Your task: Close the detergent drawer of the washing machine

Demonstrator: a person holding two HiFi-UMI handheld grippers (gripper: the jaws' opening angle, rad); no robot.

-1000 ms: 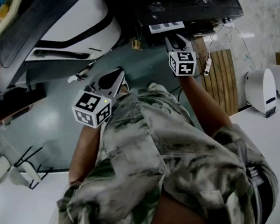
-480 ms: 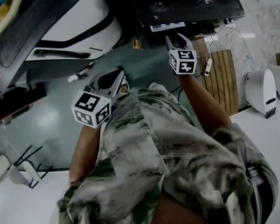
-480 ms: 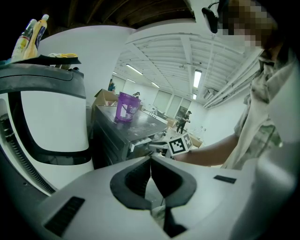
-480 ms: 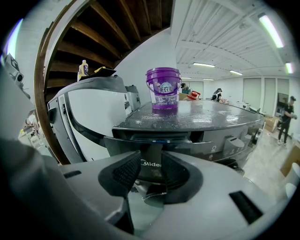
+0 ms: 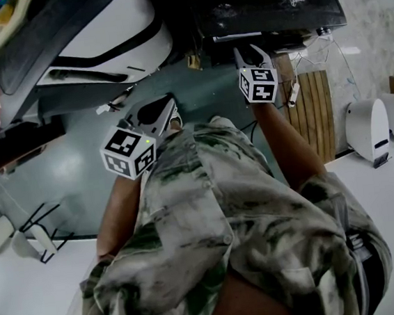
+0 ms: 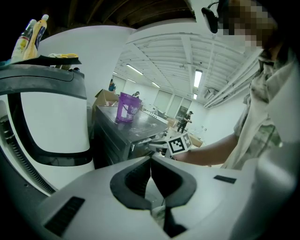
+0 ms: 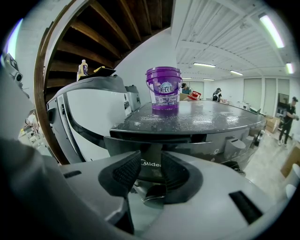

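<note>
Your right gripper view shows what the head view barely does: the dark grey washing machine point(image 7: 201, 123) with a purple plastic bucket point(image 7: 163, 89) on its top. Its dark, Midea-marked detergent drawer front point(image 7: 150, 166) sits at the machine's upper front edge, framed between the parted jaws of your right gripper point(image 7: 151, 155). Your left gripper point(image 6: 150, 158) has its jaws pressed together on nothing, above the grey-green floor point(image 5: 78, 159); whether the right jaws touch the drawer is unclear, and your camouflage shirt point(image 5: 227, 241) blocks the lower head view.
</note>
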